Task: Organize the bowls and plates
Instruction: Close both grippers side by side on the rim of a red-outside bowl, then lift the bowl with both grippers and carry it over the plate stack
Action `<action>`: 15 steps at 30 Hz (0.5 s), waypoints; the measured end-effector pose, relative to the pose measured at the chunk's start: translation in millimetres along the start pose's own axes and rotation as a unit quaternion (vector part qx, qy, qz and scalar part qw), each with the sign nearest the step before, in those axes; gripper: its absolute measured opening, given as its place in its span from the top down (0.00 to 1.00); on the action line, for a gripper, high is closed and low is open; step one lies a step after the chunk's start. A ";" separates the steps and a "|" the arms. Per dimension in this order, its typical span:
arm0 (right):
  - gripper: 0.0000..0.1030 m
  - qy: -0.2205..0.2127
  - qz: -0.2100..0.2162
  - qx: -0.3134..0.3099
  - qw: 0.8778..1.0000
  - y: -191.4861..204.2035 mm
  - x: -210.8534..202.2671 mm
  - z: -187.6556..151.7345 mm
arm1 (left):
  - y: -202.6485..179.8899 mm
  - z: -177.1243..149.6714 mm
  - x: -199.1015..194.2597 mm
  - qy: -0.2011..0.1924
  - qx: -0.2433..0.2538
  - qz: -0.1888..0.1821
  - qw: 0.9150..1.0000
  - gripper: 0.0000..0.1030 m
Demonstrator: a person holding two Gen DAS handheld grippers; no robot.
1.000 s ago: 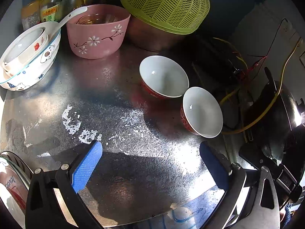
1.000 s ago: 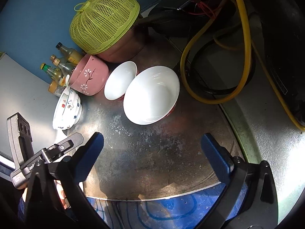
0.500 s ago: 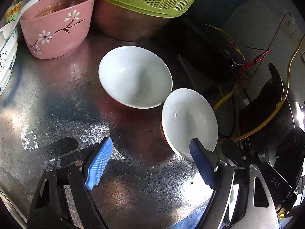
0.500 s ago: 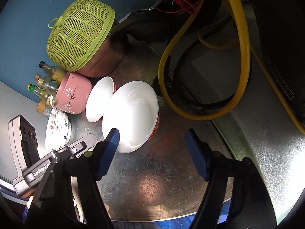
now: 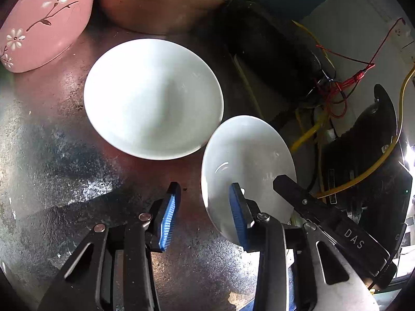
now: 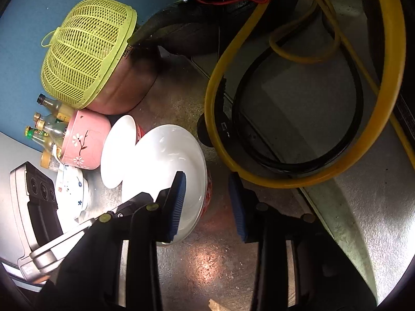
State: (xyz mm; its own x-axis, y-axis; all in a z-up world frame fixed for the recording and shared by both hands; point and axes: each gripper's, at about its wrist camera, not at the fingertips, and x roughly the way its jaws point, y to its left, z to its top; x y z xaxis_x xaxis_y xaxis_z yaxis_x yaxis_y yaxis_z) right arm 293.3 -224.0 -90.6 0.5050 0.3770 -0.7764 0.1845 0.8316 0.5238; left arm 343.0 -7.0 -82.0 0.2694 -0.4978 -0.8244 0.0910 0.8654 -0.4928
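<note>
Two white bowls with red outsides stand side by side on the metal table [image 5: 52,155]. The far bowl [image 5: 153,98] is untouched. My left gripper [image 5: 203,207] straddles the near bowl's [image 5: 249,155] left rim, one blue pad inside and one outside. Its jaws are closing, and a gap still shows at both pads. My right gripper [image 6: 208,199] straddles the same near bowl [image 6: 166,160] at its opposite, red-sided rim. Its jaws are closing too, and the pads are not pressing. The far bowl [image 6: 116,150] sits behind.
A pink flowered bowl [image 5: 44,26] and a copper pot [image 5: 155,7] under a green mesh cover [image 6: 88,49] stand at the back. Bottles [image 6: 46,127] and a white patterned bowl [image 6: 72,189] are on the left. A yellow hose [image 6: 311,176] and cables lie to the right.
Both grippers came down and forward onto the near bowl. Their jaws narrowed from wide open, and each now has the bowl's rim between its pads.
</note>
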 end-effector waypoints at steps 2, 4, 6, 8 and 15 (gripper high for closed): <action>0.71 0.004 -0.002 0.001 1.000 0.0 4.8 0.6 | 0.7 5.3 4.1 -0.001 -0.008 -0.005 1.000 0.68; 0.71 0.008 -0.001 0.003 1.000 -0.7 8.8 1.1 | 0.0 11.9 8.8 0.000 -0.013 -0.008 1.000 0.79; 0.75 0.011 -0.002 0.003 1.000 -0.5 11.9 1.2 | -2.4 17.7 13.6 0.001 -0.014 -0.009 1.000 0.84; 0.76 0.013 -0.002 0.004 1.000 -0.8 14.3 1.3 | -4.7 22.4 16.7 0.001 -0.013 -0.009 1.000 0.86; 0.88 0.017 -0.006 -0.008 1.000 2.0 18.7 -0.4 | -6.9 27.5 22.7 -0.002 -0.003 -0.003 1.000 0.93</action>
State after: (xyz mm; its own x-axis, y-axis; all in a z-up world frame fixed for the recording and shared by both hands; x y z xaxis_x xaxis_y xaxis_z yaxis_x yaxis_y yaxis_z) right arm 302.8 -215.1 -104.3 0.4738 0.3811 -0.7939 0.1764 0.8422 0.5095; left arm 374.9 -22.6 -89.6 0.2728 -0.5031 -0.8201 0.0876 0.8618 -0.4996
